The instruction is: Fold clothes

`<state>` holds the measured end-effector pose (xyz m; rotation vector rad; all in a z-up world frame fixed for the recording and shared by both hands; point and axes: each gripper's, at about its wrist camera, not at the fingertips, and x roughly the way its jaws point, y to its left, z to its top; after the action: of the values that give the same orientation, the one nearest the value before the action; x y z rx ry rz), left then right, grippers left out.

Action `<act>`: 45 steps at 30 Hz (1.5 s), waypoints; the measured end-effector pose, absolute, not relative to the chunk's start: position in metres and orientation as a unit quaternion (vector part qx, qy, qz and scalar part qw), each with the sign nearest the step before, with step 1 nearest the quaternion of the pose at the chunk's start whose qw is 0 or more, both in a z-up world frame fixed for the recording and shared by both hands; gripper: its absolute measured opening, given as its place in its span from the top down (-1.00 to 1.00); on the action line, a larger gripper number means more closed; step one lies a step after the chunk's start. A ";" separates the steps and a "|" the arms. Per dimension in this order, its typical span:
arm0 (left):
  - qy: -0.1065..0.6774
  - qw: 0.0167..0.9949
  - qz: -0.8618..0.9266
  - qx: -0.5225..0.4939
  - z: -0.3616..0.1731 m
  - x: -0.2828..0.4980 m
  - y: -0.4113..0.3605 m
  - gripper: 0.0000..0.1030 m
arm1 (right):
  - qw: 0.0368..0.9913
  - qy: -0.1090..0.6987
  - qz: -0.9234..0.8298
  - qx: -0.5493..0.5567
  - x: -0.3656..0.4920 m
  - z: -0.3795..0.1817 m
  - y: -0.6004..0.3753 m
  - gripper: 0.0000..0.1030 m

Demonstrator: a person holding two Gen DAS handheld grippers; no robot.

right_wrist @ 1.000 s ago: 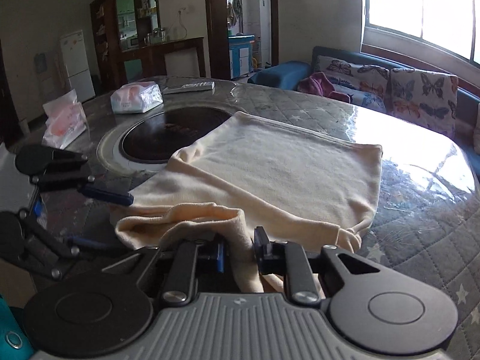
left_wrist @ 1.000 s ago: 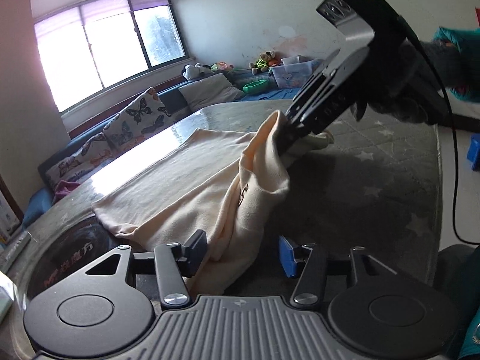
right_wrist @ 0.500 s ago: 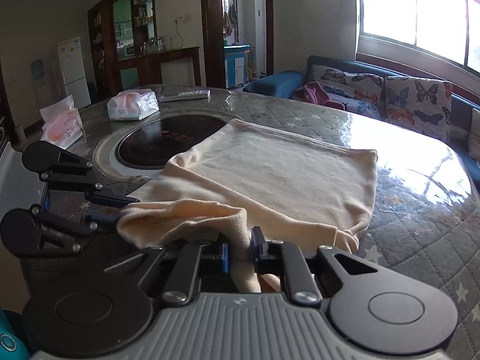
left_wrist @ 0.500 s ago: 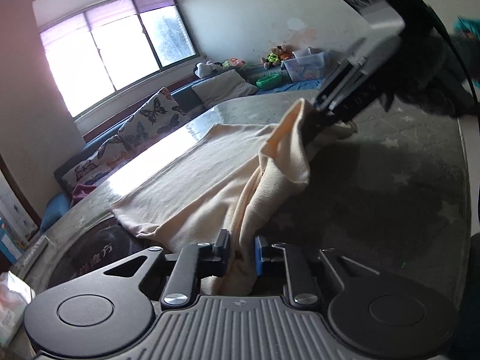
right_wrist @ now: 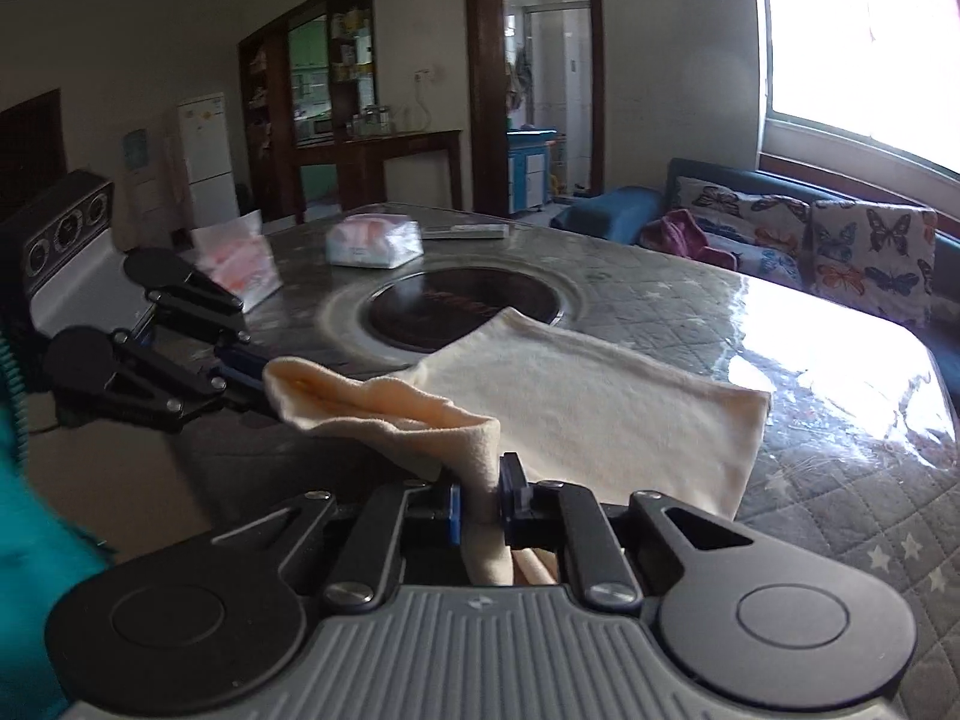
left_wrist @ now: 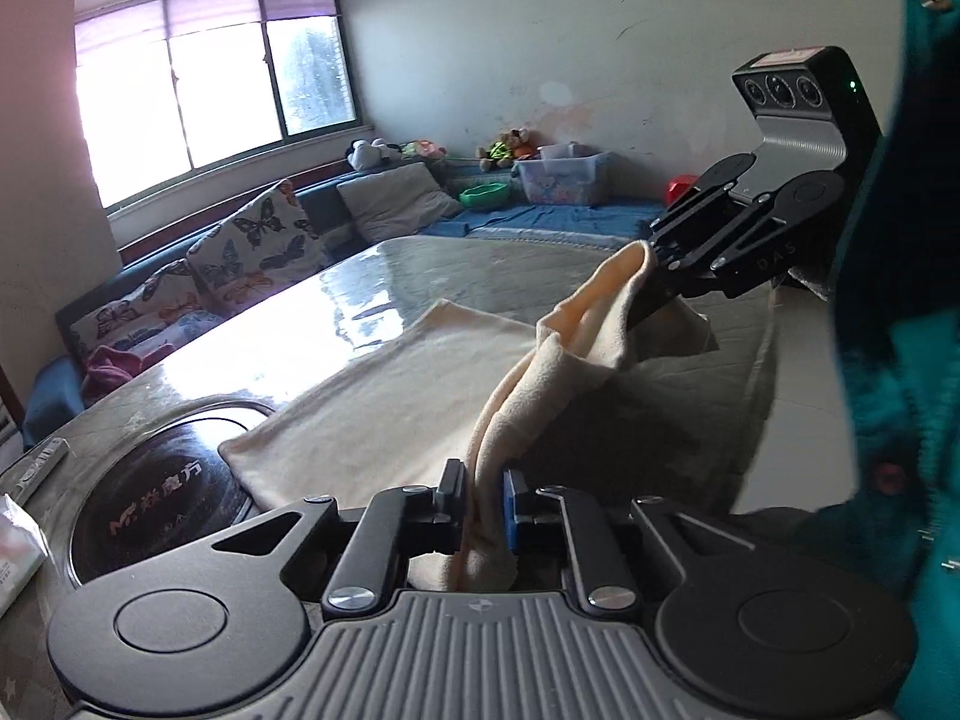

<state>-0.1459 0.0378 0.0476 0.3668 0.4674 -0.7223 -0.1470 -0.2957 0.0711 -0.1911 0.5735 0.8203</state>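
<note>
Since a second ago, both tongs are rising away from the desk (right_wrist: 690,312), and the left tongs (left_wrist: 485,501), then spread open around the hem, are now clamping it. The right tongs (right_wrist: 480,498) are likewise pinching the cream garment (right_wrist: 588,396) between their blue pads, so the near edge is hanging in the air as a slack ridge between the two grips while the far half is still lying flat on the desk, just right of the dark round hob (right_wrist: 462,306).

To fold cleanly, the person is probably needing to draw the two grips apart until the lifted edge is running straight, then carry it far across the flat half at an even height, laying it on the far hem before letting go.

Both tools are pointing inward toward each other, tilted slightly downward, the right one sitting farther along the desk edge in the left wrist view, with the person's teal sleeve (left_wrist: 900,360) trailing behind it.
</note>
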 end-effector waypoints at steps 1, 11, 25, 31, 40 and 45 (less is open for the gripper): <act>0.227 0.892 -0.349 0.175 0.050 -0.149 0.039 0.73 | 0.870 0.278 0.396 -0.090 -0.154 0.074 -0.296 0.79; 0.228 0.902 -0.334 0.151 0.069 -0.071 0.037 0.74 | 0.881 0.273 0.377 -0.087 -0.093 0.098 -0.284 0.82; 0.328 0.929 -0.161 0.065 0.001 0.084 0.040 0.52 | 0.911 0.319 0.255 -0.061 0.029 0.038 -0.275 0.47; 0.300 0.942 -0.145 0.037 0.014 0.037 0.050 0.50 | 0.927 0.310 0.210 -0.031 0.005 0.020 -0.304 0.22; 0.290 0.943 -0.161 -0.012 0.008 -0.008 0.031 0.41 | 0.933 0.291 0.208 0.029 0.001 0.012 -0.312 0.16; 0.301 0.942 -0.147 -0.002 -0.001 -0.008 0.030 0.39 | 0.930 0.293 0.220 0.025 0.014 0.010 -0.303 0.12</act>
<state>-0.0081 0.0300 -0.0010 -0.0051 0.6134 -0.3000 0.0141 -0.3031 0.0103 0.0509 0.6000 0.4507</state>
